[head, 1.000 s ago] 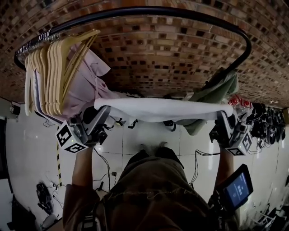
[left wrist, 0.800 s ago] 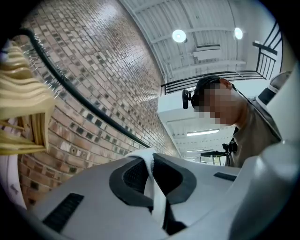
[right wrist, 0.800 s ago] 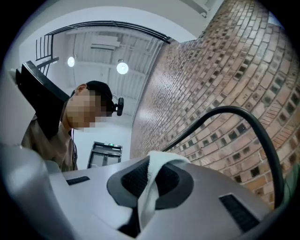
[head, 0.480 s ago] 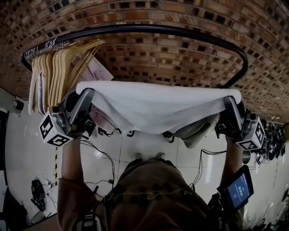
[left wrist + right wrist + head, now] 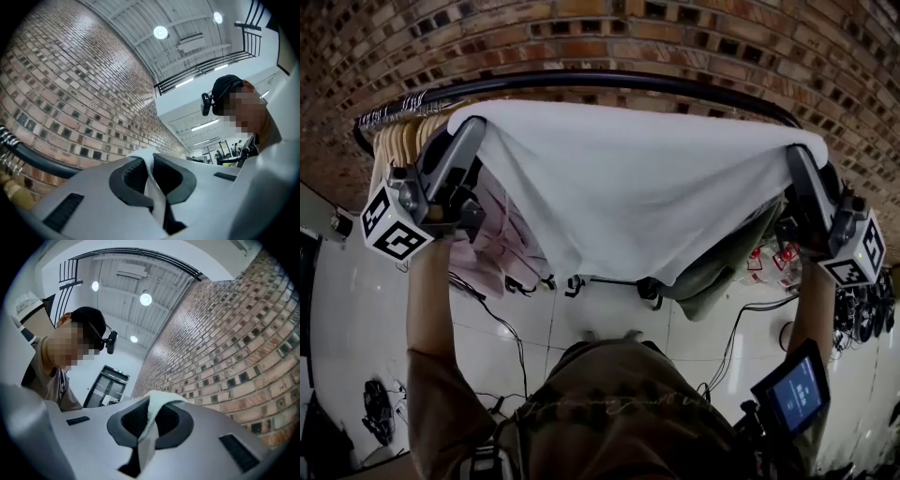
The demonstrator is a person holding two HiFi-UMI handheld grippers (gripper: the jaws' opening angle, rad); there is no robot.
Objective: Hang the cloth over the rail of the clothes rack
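A white cloth (image 5: 628, 183) is stretched wide between my two grippers, just below the black rail (image 5: 609, 80) of the clothes rack. My left gripper (image 5: 473, 122) is shut on the cloth's left corner (image 5: 151, 165), which shows pinched between the jaws in the left gripper view. At the other end my right gripper (image 5: 794, 150) is shut on the right corner (image 5: 157, 404). The cloth's lower edge sags in the middle. Both grippers point up towards the brick wall (image 5: 675, 37).
Wooden hangers (image 5: 394, 145) and a pink garment (image 5: 502, 239) crowd the rail's left end, behind my left gripper. A green garment (image 5: 722, 267) hangs under the cloth at the right. Cables lie on the white floor (image 5: 609, 309) below.
Both grippers have risen with the cloth, from well under the rail to just below it. The cloth now covers the view of the middle of the rack.
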